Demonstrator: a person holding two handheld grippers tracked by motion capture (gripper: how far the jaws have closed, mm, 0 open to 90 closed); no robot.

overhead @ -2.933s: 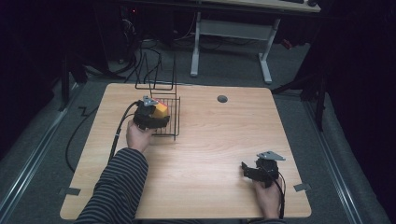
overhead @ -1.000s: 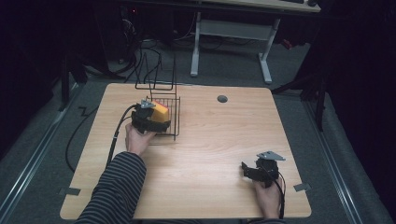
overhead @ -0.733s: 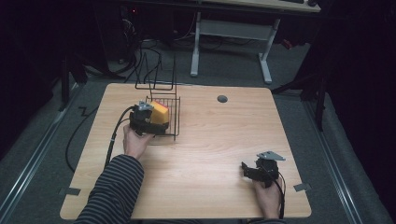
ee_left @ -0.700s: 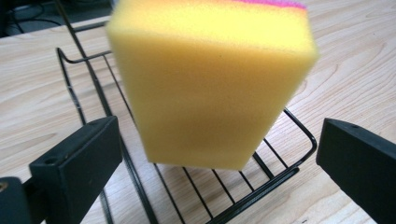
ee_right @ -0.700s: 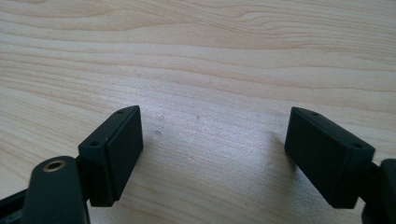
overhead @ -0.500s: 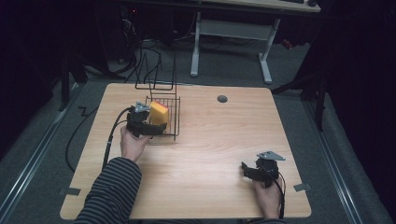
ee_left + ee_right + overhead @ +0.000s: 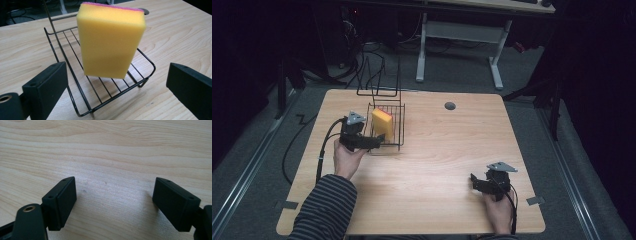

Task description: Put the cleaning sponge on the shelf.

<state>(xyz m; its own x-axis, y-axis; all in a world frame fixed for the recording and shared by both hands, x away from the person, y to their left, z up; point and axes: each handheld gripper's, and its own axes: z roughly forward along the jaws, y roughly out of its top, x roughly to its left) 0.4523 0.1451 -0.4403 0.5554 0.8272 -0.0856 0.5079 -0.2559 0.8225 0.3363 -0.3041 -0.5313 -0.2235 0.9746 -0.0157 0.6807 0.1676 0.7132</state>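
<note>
A black wire rack (image 7: 387, 131) stands on the wooden surface (image 7: 442, 165), toward its far left part. A yellow sponge (image 7: 382, 122) with a pink-purple scouring layer on its far face stands upright on end inside the rack, resting on the wire floor. No brand, label or writing can be read on the sponge, the rack or either tool.

The left hand-held gripper (image 7: 374, 142) sits at the rack's near-left side, held by a hand with a striped sleeve (image 7: 324, 207). In the left gripper view its jaws stand wide apart, released, with the sponge (image 7: 110, 40) between and beyond them and touching neither; the rack's front rim (image 7: 117, 96) lies just ahead of the jaws.

The right hand-held gripper (image 7: 476, 181) rests well apart from the rack, near the surface's near-right corner. In the right gripper view its jaws are spread, released, with bare wood grain (image 7: 112, 157) between them.

A round grommet hole (image 7: 450, 106) lies to the right of the rack, near the far edge.
</note>
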